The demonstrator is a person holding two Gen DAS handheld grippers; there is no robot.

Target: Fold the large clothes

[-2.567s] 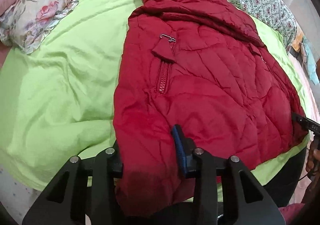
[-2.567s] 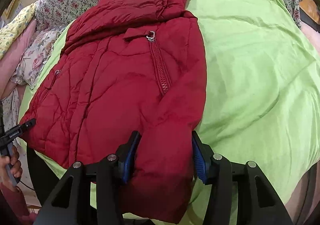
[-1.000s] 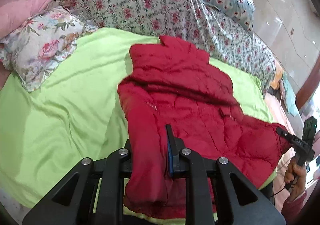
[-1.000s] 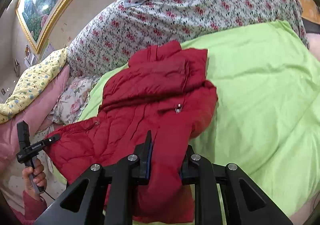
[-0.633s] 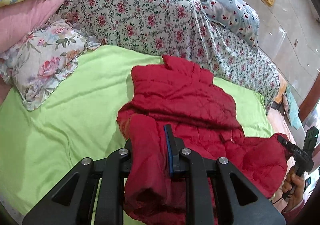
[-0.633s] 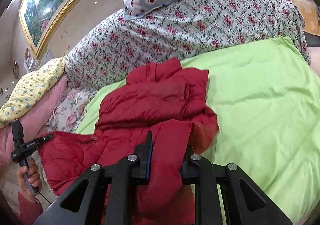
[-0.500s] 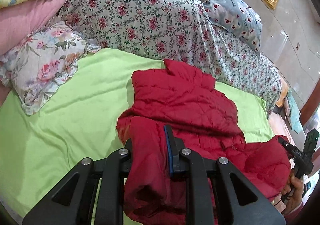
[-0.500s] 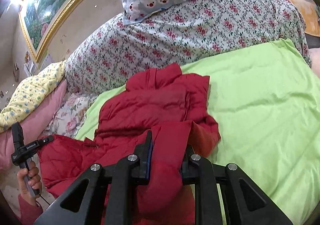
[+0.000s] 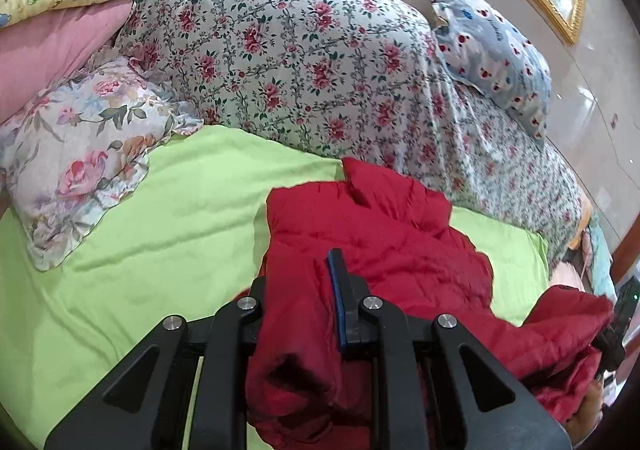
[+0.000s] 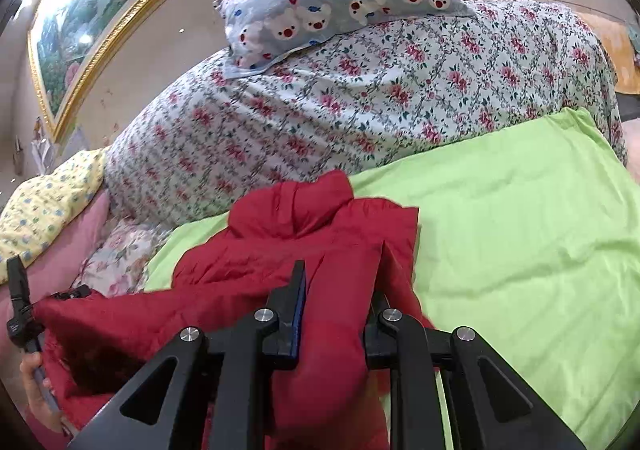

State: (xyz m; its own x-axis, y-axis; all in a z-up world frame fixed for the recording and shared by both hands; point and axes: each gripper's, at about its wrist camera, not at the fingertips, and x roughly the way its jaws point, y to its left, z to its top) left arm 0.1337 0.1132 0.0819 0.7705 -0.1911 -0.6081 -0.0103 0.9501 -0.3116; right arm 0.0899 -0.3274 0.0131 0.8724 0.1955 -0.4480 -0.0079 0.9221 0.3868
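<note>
Between the black arms of the left tool, a thick wad of the red jacket is clamped tight, and the right tool is clenched on a matching bunch of hem at the jacket's other lower corner. Both lift the near end of the jacket off the green sheet, while its collar end rests near the middle of the bed, just short of the floral duvet heaped along the head edge. My read: the hem is being carried toward the collar for a fold in half. Trouble could come from that puffy, slippery fabric, which may creep out of either grip under its own weight. The slack sagging between the two tools could bunch underneath and leave a lumpy fold. If one hand leads the other, the edges will land skewed, and a long carry would push the collar into the duvet.
</note>
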